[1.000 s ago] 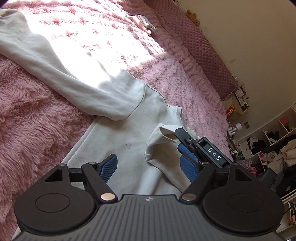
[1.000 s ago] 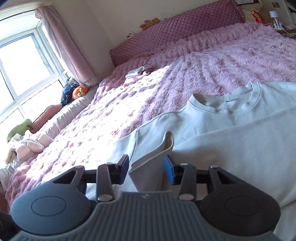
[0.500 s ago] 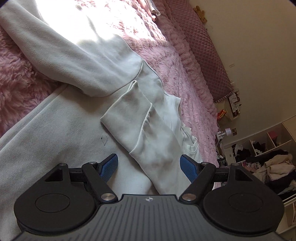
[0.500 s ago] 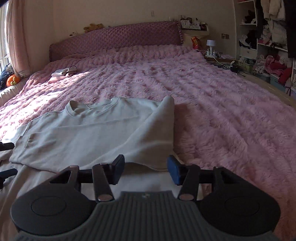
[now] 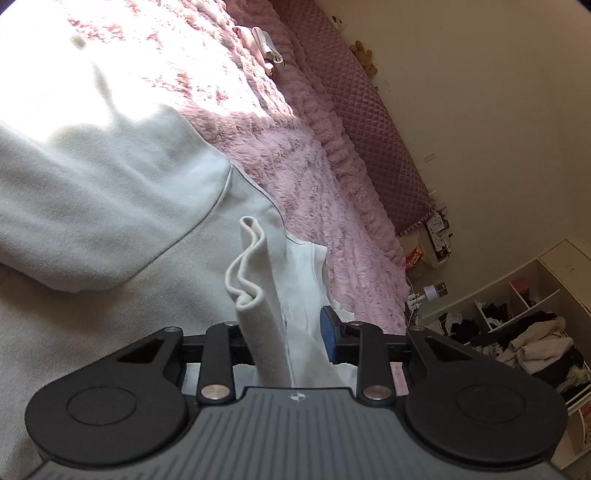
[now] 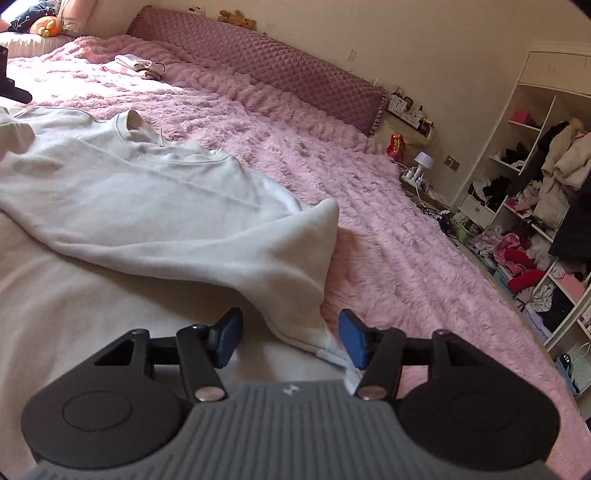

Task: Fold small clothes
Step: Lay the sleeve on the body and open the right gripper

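White sweatshirt flat on pink bedspread, collar toward headboard. Left gripper, spread wide half a second back, just clamped onto sleeve cuff. Right gripper just widening, released; hem corner lies between.

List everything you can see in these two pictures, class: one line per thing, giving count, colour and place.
sweatshirt: one, white, flat on the blanket, one sleeve gathered up
blanket: one, pink, fluffy, covers the bed
headboard cushion: one, mauve, quilted, along the wall
small folded clothes: a pile, pink and white, far side of the bed
teddy bear: one, brown, on the cushion
shelves: white, right, full of clothes
left tongs: black, blue pads, just closed on the sleeve
right tongs: open, sweatshirt corner between them
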The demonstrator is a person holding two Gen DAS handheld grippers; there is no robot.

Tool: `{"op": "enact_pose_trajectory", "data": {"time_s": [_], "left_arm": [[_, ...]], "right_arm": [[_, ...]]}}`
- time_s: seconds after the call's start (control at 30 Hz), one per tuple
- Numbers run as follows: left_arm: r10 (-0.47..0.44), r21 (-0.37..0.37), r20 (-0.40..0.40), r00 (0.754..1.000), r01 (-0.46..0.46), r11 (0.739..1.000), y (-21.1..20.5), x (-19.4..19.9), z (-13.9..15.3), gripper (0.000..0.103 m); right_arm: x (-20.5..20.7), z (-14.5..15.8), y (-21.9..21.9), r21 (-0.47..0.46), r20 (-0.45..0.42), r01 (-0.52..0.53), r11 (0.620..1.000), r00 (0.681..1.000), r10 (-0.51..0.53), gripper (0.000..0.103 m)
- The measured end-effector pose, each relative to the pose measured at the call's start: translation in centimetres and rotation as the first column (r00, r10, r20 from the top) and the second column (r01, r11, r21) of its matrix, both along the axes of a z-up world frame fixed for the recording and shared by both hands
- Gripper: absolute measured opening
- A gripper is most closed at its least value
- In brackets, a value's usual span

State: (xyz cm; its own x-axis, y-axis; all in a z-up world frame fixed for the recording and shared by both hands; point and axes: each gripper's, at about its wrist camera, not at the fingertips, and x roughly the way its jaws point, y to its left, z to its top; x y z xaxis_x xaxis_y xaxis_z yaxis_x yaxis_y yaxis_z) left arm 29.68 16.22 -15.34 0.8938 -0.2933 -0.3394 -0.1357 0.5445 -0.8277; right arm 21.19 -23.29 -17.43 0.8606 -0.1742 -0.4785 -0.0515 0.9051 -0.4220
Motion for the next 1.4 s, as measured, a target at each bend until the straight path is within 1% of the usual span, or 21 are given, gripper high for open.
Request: {"op": "enact_pose_trajectory", "data": {"time_s": [0.03,0.07,0.1,0.13,0.2,0.27,0.37,0.43,0.47,0.57,0.7,0.73,0.77,0.83,1.0,1.03,1.07,1.1,1.27,1.33,1.4], "left_arm": [[-0.002,0.024,0.023,1.000,0.001,1.000,-0.1,-0.4,0.5,0.007],[0.007,0.033,0.047,0.999,-0.009,0.999,-0.1,-1.0,1.0,0.007],[0.023,0.027,0.069,0.997,-0.024,0.999,0.0,-1.7,1.4,0.007],[0.046,0.016,0.095,0.994,-0.048,0.999,0.2,-2.5,1.7,0.007],[0.099,0.004,0.142,0.985,-0.101,0.995,0.5,-4.1,2.2,0.007],[0.131,0.021,0.146,0.980,-0.136,0.991,0.9,-5.1,2.2,0.007],[0.131,0.020,0.042,0.991,-0.132,0.991,1.3,-5.3,0.3,0.007],[0.149,0.039,-0.052,0.987,-0.147,0.988,1.4,-5.7,-1.4,0.007],[0.153,0.032,-0.067,0.986,-0.151,0.988,1.4,-6.0,-2.0,0.007],[0.149,0.049,-0.057,0.987,-0.147,0.988,1.3,-6.9,-2.0,0.007],[0.157,0.048,0.011,0.988,-0.157,0.986,1.7,-7.9,-0.4,0.010],[0.151,0.050,0.023,0.988,-0.152,0.987,1.8,-7.8,0.0,0.021],[0.143,0.053,0.020,0.990,-0.143,0.988,2.0,-7.4,0.2,0.039],[0.141,0.048,0.001,0.990,-0.141,0.989,2.4,-6.3,0.1,0.051],[0.087,0.023,-0.022,0.996,-0.087,0.996,2.8,-3.2,-1.1,0.051],[0.074,0.028,-0.010,0.997,-0.074,0.997,2.7,-2.8,-1.0,0.039],[0.073,0.048,-0.001,0.997,-0.072,0.996,2.5,-2.7,-0.7,0.008],[0.072,0.067,0.010,0.997,-0.073,0.995,2.3,-2.7,-0.3,0.003],[0.180,0.083,0.147,0.973,-0.194,0.978,2.1,-5.9,1.0,0.004],[0.191,0.133,0.112,0.975,-0.206,0.970,1.9,-6.0,0.4,0.003],[0.185,0.114,0.042,0.982,-0.189,0.975,2.4,-5.5,-1.1,0.004]], "right_arm": [[0.4,0.0,0.0,-0.003,0.000,0.004,1.000,1.000,-0.004,0.041],[0.5,0.1,-0.2,0.002,-0.003,0.009,1.000,1.000,-0.009,0.028],[0.7,0.4,-0.3,0.006,-0.009,0.025,1.000,1.000,-0.024,0.001],[0.6,0.6,-0.6,0.017,-0.014,0.034,0.999,0.999,-0.033,0.000],[0.4,1.2,-1.1,0.045,0.007,0.047,0.998,0.999,-0.048,0.000],[0.0,1.4,-1.4,0.051,0.009,0.043,0.998,0.999,-0.043,0.000],[-0.5,0.9,-1.4,0.035,-0.022,0.035,0.999,0.999,-0.034,0.000],[-0.4,0.5,-1.2,0.024,-0.039,0.034,0.999,0.999,-0.033,0.003],[-0.5,0.4,-1.1,0.021,-0.045,0.036,0.999,0.998,-0.035,0.003],[-0.6,0.5,-1.0,0.026,-0.054,0.044,0.999,0.998,-0.042,0.008],[-1.0,1.5,-0.9,0.053,-0.058,0.066,0.996,0.996,-0.062,0.021],[-1.2,2.0,-0.9,0.079,-0.053,0.068,0.995,0.997,-0.064,0.026],[-1.4,2.4,-0.9,0.101,-0.046,0.066,0.993,0.997,-0.062,0.030],[-1.6,3.5,-0.6,0.140,-0.035,0.064,0.988,0.998,-0.059,0.039],[-1.7,4.9,1.1,0.144,-0.007,0.026,0.989,1.000,-0.025,0.041],[-1.7,5.0,1.4,0.142,-0.002,0.018,0.990,1.000,-0.018,0.042],[-1.8,5.2,1.6,0.138,0.001,0.013,0.990,1.000,-0.013,0.042],[-1.8,5.2,1.8,0.135,0.002,0.011,0.991,1.000,-0.011,0.042],[-1.3,5.5,2.2,0.133,0.037,0.021,0.991,0.999,-0.026,0.050],[-0.5,5.4,2.2,0.149,0.030,0.023,0.989,0.999,-0.028,0.050],[0.3,5.1,2.4,0.144,0.019,0.026,0.989,0.999,-0.029,0.050]]}}
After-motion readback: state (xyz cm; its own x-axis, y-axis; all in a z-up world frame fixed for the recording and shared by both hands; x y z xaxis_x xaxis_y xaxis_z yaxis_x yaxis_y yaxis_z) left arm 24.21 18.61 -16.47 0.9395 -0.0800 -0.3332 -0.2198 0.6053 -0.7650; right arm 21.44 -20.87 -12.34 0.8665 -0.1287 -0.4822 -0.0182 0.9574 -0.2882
